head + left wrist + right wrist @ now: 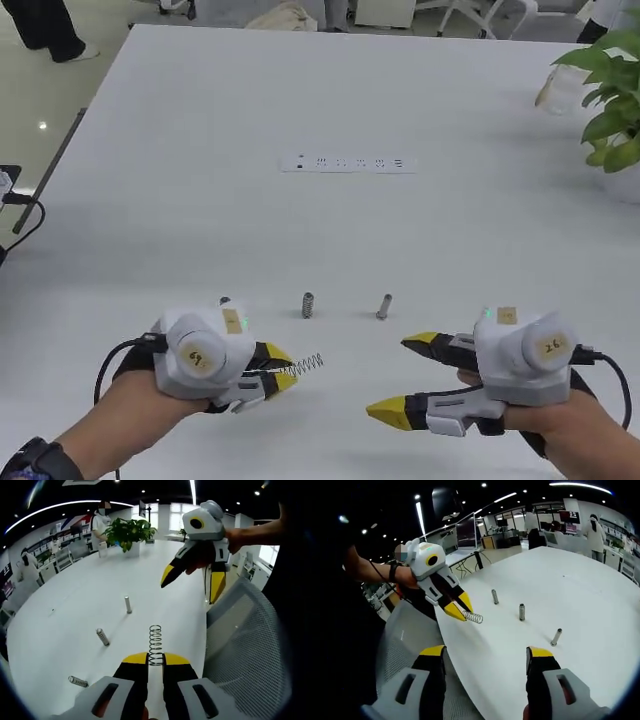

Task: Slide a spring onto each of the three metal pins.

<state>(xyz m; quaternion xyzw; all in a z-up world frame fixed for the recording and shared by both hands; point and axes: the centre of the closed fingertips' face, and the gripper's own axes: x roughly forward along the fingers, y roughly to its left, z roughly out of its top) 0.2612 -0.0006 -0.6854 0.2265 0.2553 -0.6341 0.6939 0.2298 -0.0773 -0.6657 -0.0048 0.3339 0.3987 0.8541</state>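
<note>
Now three pins (308, 305), two sprung; left tool (283, 372) pinching one spring (308, 363); right tool (390, 377) released.

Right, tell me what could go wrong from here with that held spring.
The left gripper pinches the spring only at one end, so it may swing or pop free. The bare pin is thin and stands unsupported; an off-axis push could topple it. The right gripper is open and apart from that pin, so nothing steadies it.
</note>
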